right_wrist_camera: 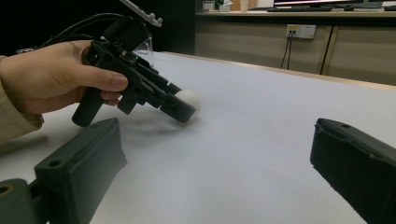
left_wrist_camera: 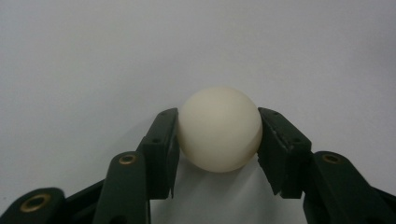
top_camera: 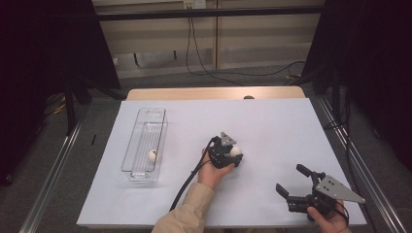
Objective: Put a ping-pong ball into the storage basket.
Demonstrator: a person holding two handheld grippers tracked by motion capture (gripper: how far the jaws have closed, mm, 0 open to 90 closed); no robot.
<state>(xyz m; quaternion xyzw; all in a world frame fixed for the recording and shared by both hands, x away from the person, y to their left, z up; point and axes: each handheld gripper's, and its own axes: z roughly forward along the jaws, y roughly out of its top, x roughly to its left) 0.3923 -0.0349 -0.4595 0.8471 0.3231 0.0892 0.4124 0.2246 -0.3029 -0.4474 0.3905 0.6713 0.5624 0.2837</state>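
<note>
The left gripper (top_camera: 232,156) clamps a white ball (left_wrist_camera: 219,129) between its two pads near the middle of the white table (top_camera: 272,126), with bare sheet all around the ball and nothing against it. Well off to the left stands a clear plastic bin (top_camera: 145,144) with a second white ball (top_camera: 152,155) lying inside it. The right gripper (top_camera: 292,182) hovers near the table's front right corner with its jaws spread wide and nothing between them, well apart from the held ball.

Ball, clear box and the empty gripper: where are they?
ball (left_wrist_camera: 219,129): left gripper view, its front.
clear box (top_camera: 144,174): high view, its near wall.
right gripper (top_camera: 290,180): high view, between its open jaws.
</note>
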